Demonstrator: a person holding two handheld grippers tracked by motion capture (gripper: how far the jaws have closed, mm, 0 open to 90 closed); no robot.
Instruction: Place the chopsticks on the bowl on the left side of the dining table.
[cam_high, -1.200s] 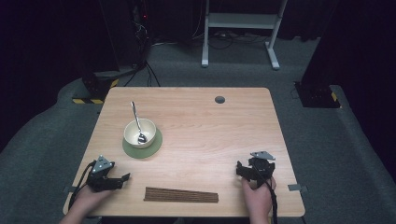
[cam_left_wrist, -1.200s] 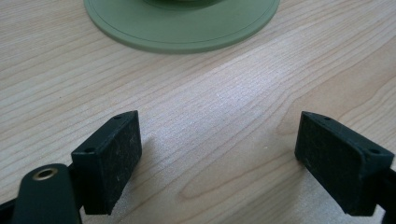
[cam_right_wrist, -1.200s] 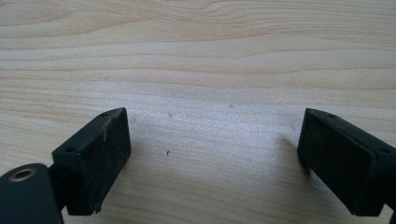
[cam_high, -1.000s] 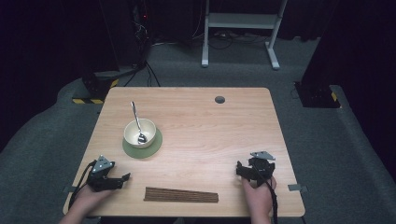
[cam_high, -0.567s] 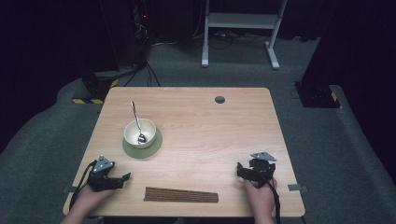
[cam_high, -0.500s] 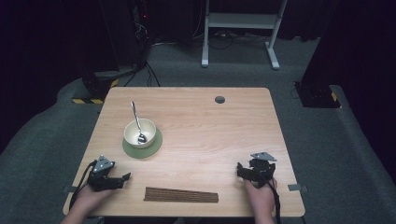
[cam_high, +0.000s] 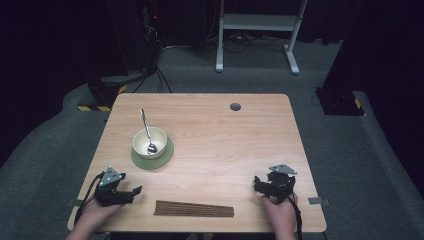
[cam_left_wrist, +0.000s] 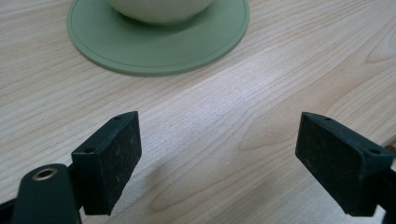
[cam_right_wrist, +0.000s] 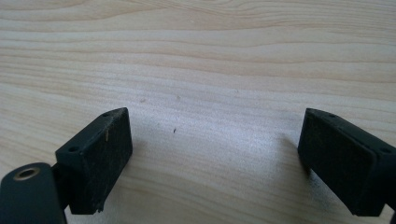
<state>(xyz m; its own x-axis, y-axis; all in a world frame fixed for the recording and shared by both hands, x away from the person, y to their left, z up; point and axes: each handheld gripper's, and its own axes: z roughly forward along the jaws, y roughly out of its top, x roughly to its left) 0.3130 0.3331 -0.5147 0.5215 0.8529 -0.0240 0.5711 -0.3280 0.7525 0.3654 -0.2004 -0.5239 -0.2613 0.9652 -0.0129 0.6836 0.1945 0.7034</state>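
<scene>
I have both tongs resting on the light wooden bench, the left tongs (cam_high: 134, 190) and right tongs (cam_high: 256, 183) spread wide and grasping nothing, so I judge the work not yet begun. Between them, nearer my left tongs, lies one dark brown slatted mat (cam_high: 194, 208), untouched. Ahead of the left tongs stands one cream ceramic bowl (cam_high: 149, 142) on one round green coaster (cam_left_wrist: 154, 44), with one metal spoon (cam_high: 146, 132) leaning inside. Everything is left to do.

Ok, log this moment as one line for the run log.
left gripper: open, empty, near coaster | right gripper: open, empty, on bare table | spoon in bowl | brown strip: untouched
</scene>
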